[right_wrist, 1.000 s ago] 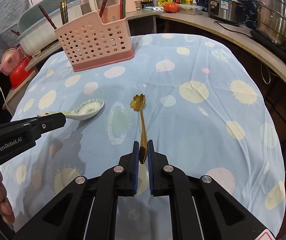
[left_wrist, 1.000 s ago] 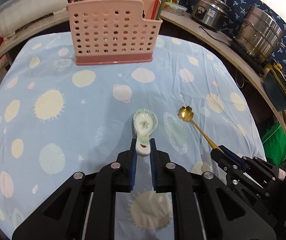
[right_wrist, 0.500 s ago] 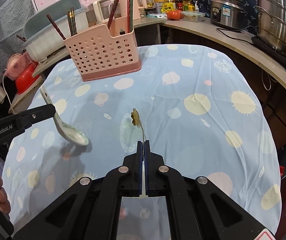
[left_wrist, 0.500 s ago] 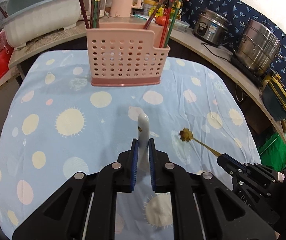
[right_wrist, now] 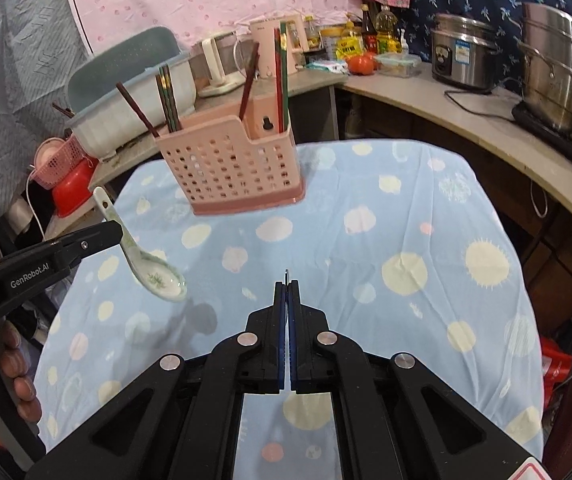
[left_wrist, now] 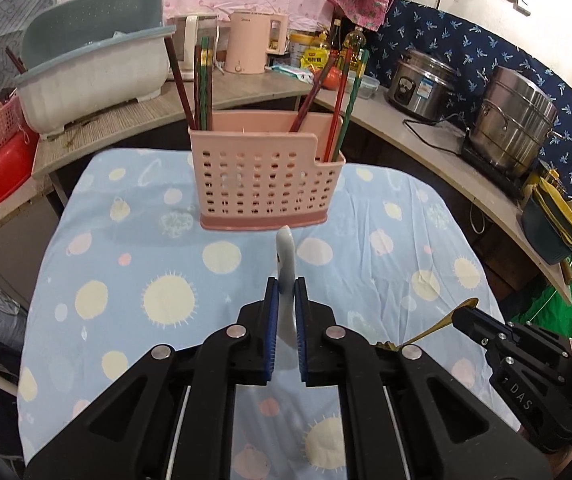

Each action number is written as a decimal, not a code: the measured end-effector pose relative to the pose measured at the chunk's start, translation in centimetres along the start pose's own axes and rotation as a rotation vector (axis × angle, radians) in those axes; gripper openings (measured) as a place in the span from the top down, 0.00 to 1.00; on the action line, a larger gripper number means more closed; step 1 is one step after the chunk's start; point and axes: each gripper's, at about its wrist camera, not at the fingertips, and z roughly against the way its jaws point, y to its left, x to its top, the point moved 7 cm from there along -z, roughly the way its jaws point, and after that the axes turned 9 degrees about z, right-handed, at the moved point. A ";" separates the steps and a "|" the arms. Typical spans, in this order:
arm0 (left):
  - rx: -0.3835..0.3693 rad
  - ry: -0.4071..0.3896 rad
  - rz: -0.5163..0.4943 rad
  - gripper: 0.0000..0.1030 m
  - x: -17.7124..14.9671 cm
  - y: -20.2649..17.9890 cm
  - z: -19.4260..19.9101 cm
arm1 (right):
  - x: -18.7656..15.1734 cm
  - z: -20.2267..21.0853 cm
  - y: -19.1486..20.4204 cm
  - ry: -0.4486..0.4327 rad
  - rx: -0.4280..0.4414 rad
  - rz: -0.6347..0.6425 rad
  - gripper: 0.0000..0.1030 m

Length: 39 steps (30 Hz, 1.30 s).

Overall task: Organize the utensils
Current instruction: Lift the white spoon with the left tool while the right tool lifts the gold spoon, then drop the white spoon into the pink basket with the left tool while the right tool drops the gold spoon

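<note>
"GenRobot.AI" reads along the left gripper (right_wrist: 115,230), clamped on the white spoon (right_wrist: 145,264), bowl hanging above the tablecloth (right_wrist: 406,240). Right gripper (right_wrist: 286,284) pinches the gold spoon (left_wrist: 438,326). The pink basket (left_wrist: 265,176) holds chopsticks (left_wrist: 201,84), middle empty; open cloth all around.

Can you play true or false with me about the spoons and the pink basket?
1. The left gripper holds the white spoon. True.
2. The white spoon lies flat on the tablecloth. False: it hangs in the air above the tablecloth, bowl end down.
3. The right gripper is wide open. False: it is shut on the gold spoon.
4. Chopsticks stand in the pink basket. True.
5. The pink basket has tipped over. False: it stands upright.
</note>
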 end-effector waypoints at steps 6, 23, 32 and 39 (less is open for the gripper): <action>-0.013 -0.054 -0.024 0.93 5.1 -0.6 1.6 | 6.4 1.3 0.2 -0.079 0.018 0.028 0.99; 0.084 -0.173 -0.076 0.93 18.4 -0.2 -1.3 | 21.6 -5.2 0.0 -0.145 -0.063 0.093 0.99; 0.169 -0.101 -0.068 0.93 17.2 3.1 -6.6 | 20.0 -11.2 0.6 -0.057 -0.055 0.107 0.99; 0.187 -0.103 -0.058 0.80 17.1 3.3 -7.6 | 19.6 -12.1 1.0 -0.054 -0.053 0.106 0.96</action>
